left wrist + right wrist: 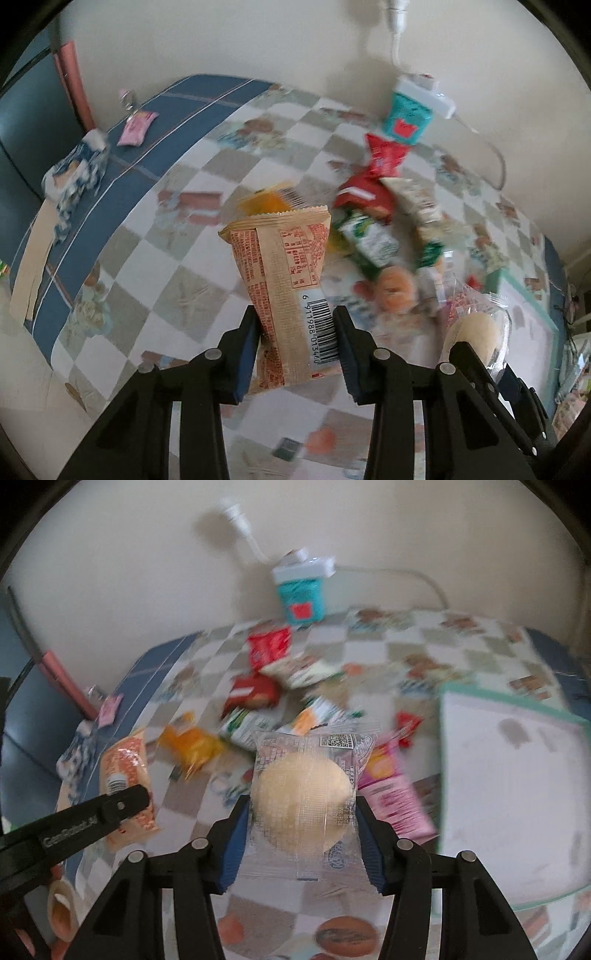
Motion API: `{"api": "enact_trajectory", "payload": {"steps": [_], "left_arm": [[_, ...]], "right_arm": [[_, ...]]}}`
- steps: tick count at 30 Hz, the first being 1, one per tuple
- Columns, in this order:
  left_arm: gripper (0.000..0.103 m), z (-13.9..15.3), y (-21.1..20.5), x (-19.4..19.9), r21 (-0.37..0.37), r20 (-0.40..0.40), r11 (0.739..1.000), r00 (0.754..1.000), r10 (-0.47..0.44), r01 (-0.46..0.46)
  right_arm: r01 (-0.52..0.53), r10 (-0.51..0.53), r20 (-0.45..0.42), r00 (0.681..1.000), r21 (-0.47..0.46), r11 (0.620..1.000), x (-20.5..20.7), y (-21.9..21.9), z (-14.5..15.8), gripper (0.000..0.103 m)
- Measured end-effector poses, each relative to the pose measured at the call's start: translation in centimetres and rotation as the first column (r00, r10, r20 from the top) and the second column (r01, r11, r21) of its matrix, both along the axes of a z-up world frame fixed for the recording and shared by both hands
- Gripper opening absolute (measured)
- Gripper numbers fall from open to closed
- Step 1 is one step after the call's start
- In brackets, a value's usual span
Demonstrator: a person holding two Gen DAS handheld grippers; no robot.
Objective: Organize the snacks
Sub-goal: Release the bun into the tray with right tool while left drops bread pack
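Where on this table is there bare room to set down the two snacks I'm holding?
Free: the checkered cloth between the blue border stripe and the snack pile; also the white tray right of it. Crowded: the pile below the teal cup.

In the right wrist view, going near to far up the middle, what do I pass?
Clear-wrapped round bun held in the right claw → green-and-white packet → red snack packet → teal cup by the wall.

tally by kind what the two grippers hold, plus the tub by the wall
orange packet: 1
clear-wrapped round cake: 1
teal tub: 1
total: 3
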State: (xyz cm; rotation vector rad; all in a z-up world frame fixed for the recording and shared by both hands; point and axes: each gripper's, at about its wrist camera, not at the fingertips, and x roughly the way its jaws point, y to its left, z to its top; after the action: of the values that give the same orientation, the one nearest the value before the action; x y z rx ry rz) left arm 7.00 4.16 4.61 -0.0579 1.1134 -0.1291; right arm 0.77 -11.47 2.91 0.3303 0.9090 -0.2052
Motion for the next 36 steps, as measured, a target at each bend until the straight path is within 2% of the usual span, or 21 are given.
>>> {"api": "enact_trajectory", "payload": {"steps": [7, 16, 22, 30, 36], "left_arm": [[0.041, 2.8, -6.2, -0.8, -0.020, 0.046, 0.995, 0.994, -0.099, 0.100], [0.041, 3.5, -14.0, -1.9, -0.017, 0.054, 0.976, 0.975, -0.217, 0.218], [0.041, 2.3, -19.5, -2.3, -0.012, 0.030, 0.952, 0.952, -0.305, 0.305], [0.042, -0.6, -26.8, -3.1, -0.015, -0.025, 0.900, 0.900, -0.435, 0.435], [0.042, -2.0, -29.7, -3.5, -0.023, -0.037, 0.876, 0.875, -0.483, 0.482]], "right_arm": [[0.183, -0.182, 0.030, 0.983, -0.042, 0.982, -1.5, -5.8, 1.7, 0.057], [0.422, -0.422, 0.015, 0.907, -0.017, 0.906, -5.2, -14.7, 1.8, 0.057], [0.528, -0.529, -0.030, 0.848, -0.033, 0.849, -7.2, -19.1, 0.1, 0.057], [0.646, -0.652, -0.064, 0.756, -0.093, 0.758, -9.9, -23.9, -1.5, 0.057], [0.680, -0.685, -0.088, 0.723, -0.085, 0.728, -10.7, -25.5, -2.4, 0.057]]}}
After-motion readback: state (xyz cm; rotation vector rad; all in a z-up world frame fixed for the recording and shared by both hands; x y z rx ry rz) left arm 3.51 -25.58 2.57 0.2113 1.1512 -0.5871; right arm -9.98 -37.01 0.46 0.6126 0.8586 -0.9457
